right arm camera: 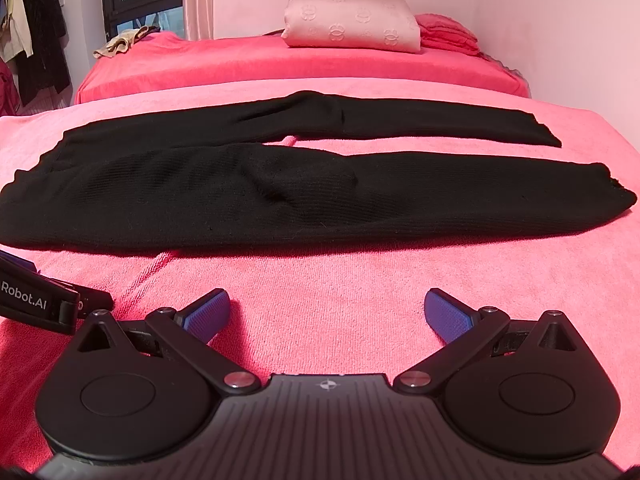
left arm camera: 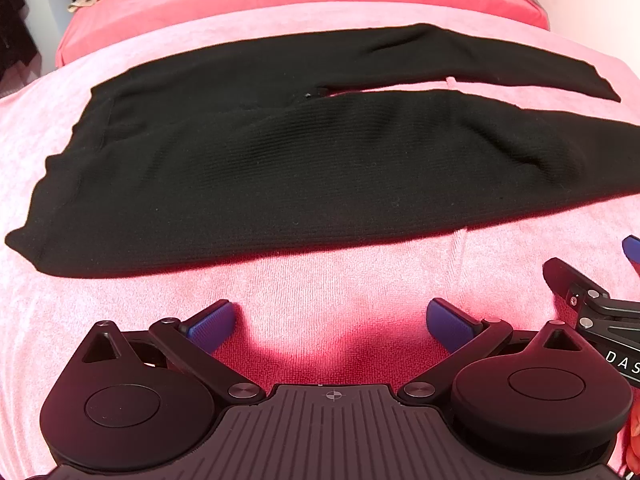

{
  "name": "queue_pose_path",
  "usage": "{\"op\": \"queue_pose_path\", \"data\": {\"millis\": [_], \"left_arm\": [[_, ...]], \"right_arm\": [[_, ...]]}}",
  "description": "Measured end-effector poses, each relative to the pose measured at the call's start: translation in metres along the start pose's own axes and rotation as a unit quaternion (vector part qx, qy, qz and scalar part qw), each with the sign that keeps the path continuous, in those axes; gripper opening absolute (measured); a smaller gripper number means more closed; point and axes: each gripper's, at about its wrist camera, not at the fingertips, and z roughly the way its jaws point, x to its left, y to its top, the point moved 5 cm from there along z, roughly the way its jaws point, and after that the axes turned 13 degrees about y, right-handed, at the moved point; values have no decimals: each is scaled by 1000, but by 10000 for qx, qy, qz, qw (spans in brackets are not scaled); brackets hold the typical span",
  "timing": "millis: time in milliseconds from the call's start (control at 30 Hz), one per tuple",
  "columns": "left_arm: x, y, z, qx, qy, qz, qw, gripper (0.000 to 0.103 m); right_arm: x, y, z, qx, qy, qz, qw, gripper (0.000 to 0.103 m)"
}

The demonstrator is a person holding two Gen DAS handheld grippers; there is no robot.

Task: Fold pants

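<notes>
Black knit pants (left arm camera: 280,168) lie flat on a pink towel (left arm camera: 328,280), waistband at the left and both legs running to the right with a narrow gap between them. They also show in the right wrist view (right arm camera: 280,200). My left gripper (left arm camera: 330,320) is open and empty, hovering over the towel just short of the near leg's edge. My right gripper (right arm camera: 327,312) is open and empty, likewise in front of the near leg. The right gripper shows at the right edge of the left wrist view (left arm camera: 600,304); the left gripper's body shows at the left edge of the right wrist view (right arm camera: 40,300).
The towel (right arm camera: 360,280) covers a bed with a red sheet (right arm camera: 240,64) behind. A pink rolled pillow (right arm camera: 352,26) and red folded cloth (right arm camera: 448,34) lie at the far end. A beige garment (right arm camera: 120,42) sits at the far left corner. Clothes hang at the left (right arm camera: 32,40).
</notes>
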Motion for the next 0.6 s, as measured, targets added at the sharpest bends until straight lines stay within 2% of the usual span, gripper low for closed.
{"op": "queue_pose_path", "data": {"millis": [600], "left_arm": [[0, 0, -2, -18, 25, -7, 10000, 103]], "right_arm": [[0, 0, 0, -10, -3, -1, 10000, 103]]}}
